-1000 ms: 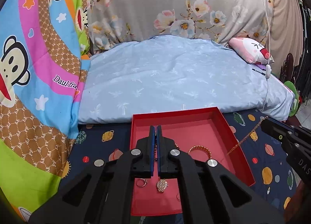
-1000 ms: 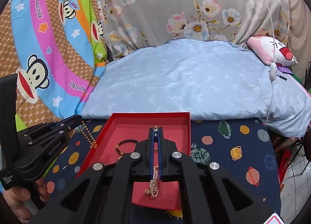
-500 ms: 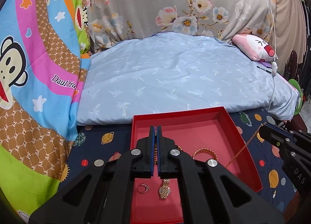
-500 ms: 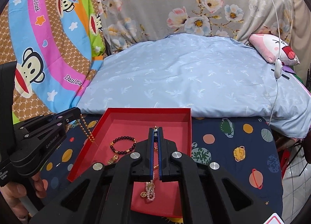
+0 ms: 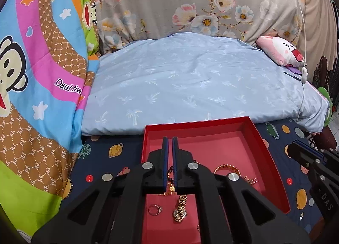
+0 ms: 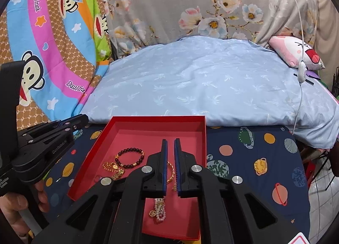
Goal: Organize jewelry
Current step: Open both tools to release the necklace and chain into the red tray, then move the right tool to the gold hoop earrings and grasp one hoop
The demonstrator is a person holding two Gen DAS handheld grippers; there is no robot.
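Since a second ago both my tongs have let go: the gold chain that was strung between them is no longer held, and it now lies piled in the red tray. My left tongs stand with a narrow gap between the blades, nothing pinched; my right tongs are likewise parted and empty, hanging over the middle of the tray.

The jewelry is all inside the tray, which sits on the planet-print bedspread. In the right view I see the dark bead bracelet near the left wall, the gold chain heaped just beside it, a gold bangle partly hidden under my right tongs, and the pearl strand nearer the front. The left view adds a ring and a gold watch lying side by side.

I judge the chain's placing done and the next pick not yet begun. If more tidying is wanted, the next move calls for opening one pair wider, choosing one piece, and coming down squarely so neighbouring links are not dragged along.
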